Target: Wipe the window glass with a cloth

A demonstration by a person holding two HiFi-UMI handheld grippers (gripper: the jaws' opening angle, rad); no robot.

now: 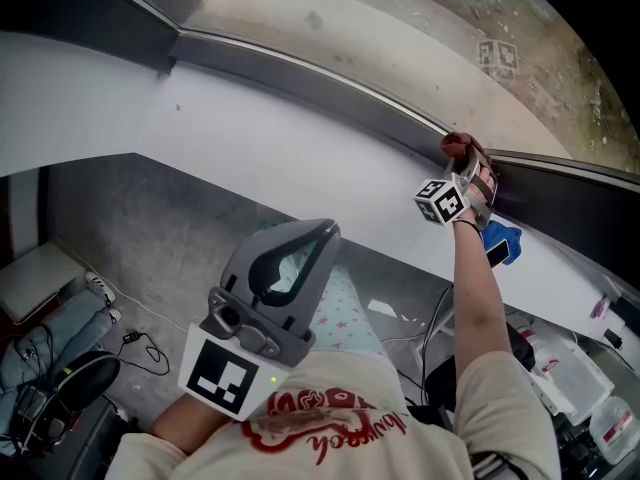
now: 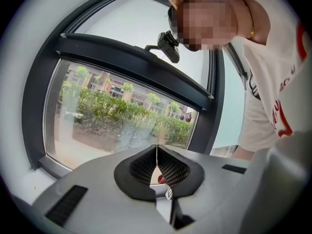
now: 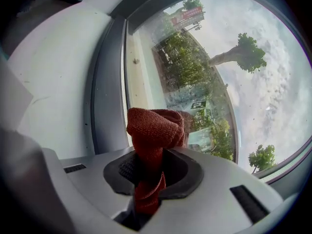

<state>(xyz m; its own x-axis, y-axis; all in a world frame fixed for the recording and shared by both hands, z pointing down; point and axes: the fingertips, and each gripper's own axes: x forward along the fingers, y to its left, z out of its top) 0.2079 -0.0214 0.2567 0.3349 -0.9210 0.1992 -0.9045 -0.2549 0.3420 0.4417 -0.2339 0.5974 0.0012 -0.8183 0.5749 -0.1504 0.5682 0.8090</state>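
The red woven cloth (image 3: 155, 128) is bunched into a knot and clamped between the right tongs (image 3: 150, 165), with its loose end hanging down through the gap behind the pads. In the head view it sits right of centre (image 1: 461, 147), its bunched end against the window glass (image 1: 400, 28), just above the dark grey frame (image 1: 300, 73). The right tongs (image 1: 470, 164) reach up on an outstretched arm, with their marker cube (image 1: 442, 200) just below the cloth. Through the glass (image 3: 219, 82) are trees and cloudy sky. The left tongs (image 1: 295, 258) are in the lower middle of the head view, well apart from the glass. They are closed (image 2: 157, 165), pads meeting with nothing between them.
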